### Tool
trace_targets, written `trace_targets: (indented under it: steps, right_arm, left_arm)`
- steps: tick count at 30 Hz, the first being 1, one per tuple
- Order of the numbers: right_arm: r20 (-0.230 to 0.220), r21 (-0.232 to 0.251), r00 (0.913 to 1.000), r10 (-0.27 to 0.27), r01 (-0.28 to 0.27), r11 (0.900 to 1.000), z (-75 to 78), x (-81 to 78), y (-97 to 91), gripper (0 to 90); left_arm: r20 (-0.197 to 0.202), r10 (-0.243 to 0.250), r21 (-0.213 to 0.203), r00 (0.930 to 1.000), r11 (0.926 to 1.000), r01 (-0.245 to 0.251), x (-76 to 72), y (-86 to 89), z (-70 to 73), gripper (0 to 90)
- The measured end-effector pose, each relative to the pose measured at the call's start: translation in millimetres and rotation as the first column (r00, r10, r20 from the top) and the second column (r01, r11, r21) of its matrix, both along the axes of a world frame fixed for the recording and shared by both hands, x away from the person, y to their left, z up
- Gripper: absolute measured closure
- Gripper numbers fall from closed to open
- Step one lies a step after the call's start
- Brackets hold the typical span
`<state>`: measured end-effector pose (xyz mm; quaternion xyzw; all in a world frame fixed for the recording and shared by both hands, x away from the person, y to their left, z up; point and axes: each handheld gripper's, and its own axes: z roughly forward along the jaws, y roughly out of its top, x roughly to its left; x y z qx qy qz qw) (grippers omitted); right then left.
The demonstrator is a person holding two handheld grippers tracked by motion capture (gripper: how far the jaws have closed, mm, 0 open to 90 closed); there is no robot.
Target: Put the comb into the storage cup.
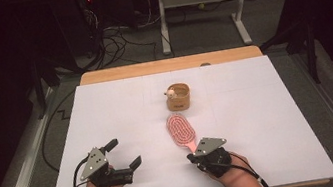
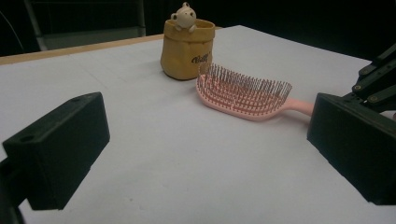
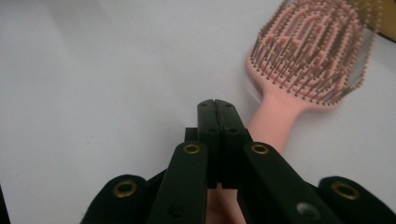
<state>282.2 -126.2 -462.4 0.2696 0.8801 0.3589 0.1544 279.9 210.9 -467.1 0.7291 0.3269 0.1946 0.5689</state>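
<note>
Far left of the white table surface (image 1: 106, 108), the left gripper (image 1: 122, 153) is parked near the front edge with its black jaws spread wide and nothing between them. From the left gripper view it's angled toward the middle of the table, looking at the brush and the cup behind it.

Moving right, middle of the table: the pink plastic oval hairbrush with the vented paddle head (image 1: 178, 128) lies flat, bristles up, handle pointing back toward the person. Just beyond its head sits a small tan ceramic cup with a little bear figure on its rim (image 1: 178, 96), close to the brush, but I can't say if they touch.

Then the right gripper (image 1: 196, 158), right at the end of the handle. In the right gripper view its jaws are pressed together, and the pink handle runs under and beside them, so it looks shut over the handle, not clamped around it.

My read: this is the approach-to-grasp step on the brush. Next move probably needs those right jaws opened, lowered either side of the handle, then closed.
</note>
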Motion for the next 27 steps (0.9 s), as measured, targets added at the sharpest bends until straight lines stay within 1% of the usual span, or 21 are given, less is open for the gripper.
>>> trace_targets:
  steps: [1, 2, 5, 6, 7, 9, 11, 12, 13, 15, 16, 17, 18, 20, 22, 25, 27]
  right_arm:
    - [0.0, 0.0, 1.0, 0.0, 0.0, 1.0, 0.0, 0.0, 0.0, 90.0]
    - [0.007, 0.006, 1.0, -0.003, 0.003, 1.0, -0.3, -2.5, -6.3, 90.0]
    - [0.007, 0.02, 0.9999, -0.009, 0.009, 0.9998, -0.7, -4.3, -12.2, 90.0]
    - [0.013, 0.015, 0.9997, -0.02, 0.02, 0.9997, -0.3, -6.7, -16.2, 90.0]
    - [0.013, 0.015, 0.9997, -0.02, 0.02, 0.9997, -0.3, -6.7, -16.2, 90.0]
    - [0.048, -0.008, 0.9983, -0.033, 0.033, 0.9994, 0.5, -9.4, -20.4, 90.0]
    - [0.056, -0.014, 0.9976, -0.041, 0.042, 0.999, 0.8, -10.3, -22.3, 90.0]
    - [0.057, 0.013, 0.9972, -0.049, 0.049, 0.9987, 1.8, -10.3, -27.9, 90.0]
    - [0.056, 0.026, 0.9967, -0.058, 0.057, 0.998, 2.7, -10.7, -30.9, 90.0]
    - [0.06, 0.034, 0.9961, -0.065, 0.063, 0.9974, 4.0, -10.8, -33.9, 90.0]
    - [0.073, 0.04, 0.9935, -0.088, 0.085, 0.9956, 6.0, -11.2, -40.0, 90.0]
    - [0.074, 0.042, 0.9924, -0.098, 0.095, 0.9946, 6.5, -11.2, -43.4, 90.0]
    - [0.074, 0.042, 0.9924, -0.098, 0.095, 0.9946, 6.5, -11.2, -43.4, 90.0]
    - [0.061, 0.063, 0.9911, -0.118, 0.114, 0.9915, 6.0, -11.3, -52.6, 90.0]
    - [0.059, 0.067, 0.9912, -0.118, 0.114, 0.9912, 5.8, -11.6, -53.9, 90.0]
    - [0.071, 0.068, 0.9932, -0.092, 0.087, 0.9939, 7.9, -16.1, -48.5, 90.0]
    - [0.074, 0.059, 0.9942, -0.078, 0.074, 0.9955, 8.2, -19.3, -43.9, 90.0]
  left_arm:
    - [0.0, 0.0, 0.0, 1.0, 1.0, 0.0, 0.0, 0.0, 0.0, 0.0]
    - [0.0, 0.0, -0.001, 1.0, 1.0, 0.0, 0.1, 0.0, 0.0, 0.0]
    - [-0.002, 0.002, -0.008, 1.0, 1.0, -0.002, 0.6, 0.2, -0.1, 0.0]
    - [-0.003, 0.003, -0.01, 1.0, 0.9999, -0.003, 0.8, 0.3, -0.1, 0.0]
    - [-0.004, 0.004, -0.01, 1.0, 0.9999, -0.004, 1.0, 0.3, -0.1, 0.0]
    - [-0.008, 0.007, -0.012, 0.9999, 0.9999, -0.007, 1.5, 0.4, -0.6, 0.0]
    - [-0.011, 0.007, -0.014, 0.9999, 0.9999, -0.007, 1.6, 0.5, -0.7, 0.0]
    - [-0.013, 0.009, -0.015, 0.9999, 0.9998, -0.009, 2.0, 0.6, -0.9, 0.0]
    - [-0.013, 0.009, -0.015, 0.9999, 0.9998, -0.009, 2.0, 0.6, -0.9, 0.0]
    - [-0.017, 0.011, -0.015, 0.9998, 0.9998, -0.012, 2.5, 0.7, -1.3, 0.0]
    - [-0.02, 0.013, -0.015, 0.9997, 0.9998, -0.013, 2.8, 0.8, -1.6, 0.0]
    - [-0.02, 0.013, -0.015, 0.9997, 0.9998, -0.013, 2.8, 0.8, -1.6, 0.0]
    - [-0.021, 0.014, -0.014, 0.9997, 0.9998, -0.015, 2.8, 0.9, -1.6, 0.0]
    - [-0.019, 0.016, -0.016, 0.9997, 0.9998, -0.016, 2.8, 1.0, -1.5, 0.0]
    - [-0.018, 0.015, -0.016, 0.9997, 0.9998, -0.015, 2.8, 1.0, -1.4, 0.0]
    - [-0.015, 0.014, -0.015, 0.9998, 0.9998, -0.014, 2.8, 0.6, -1.2, 0.0]
    - [-0.013, 0.013, -0.014, 0.9998, 0.9998, -0.014, 2.7, 0.6, -1.1, 0.0]
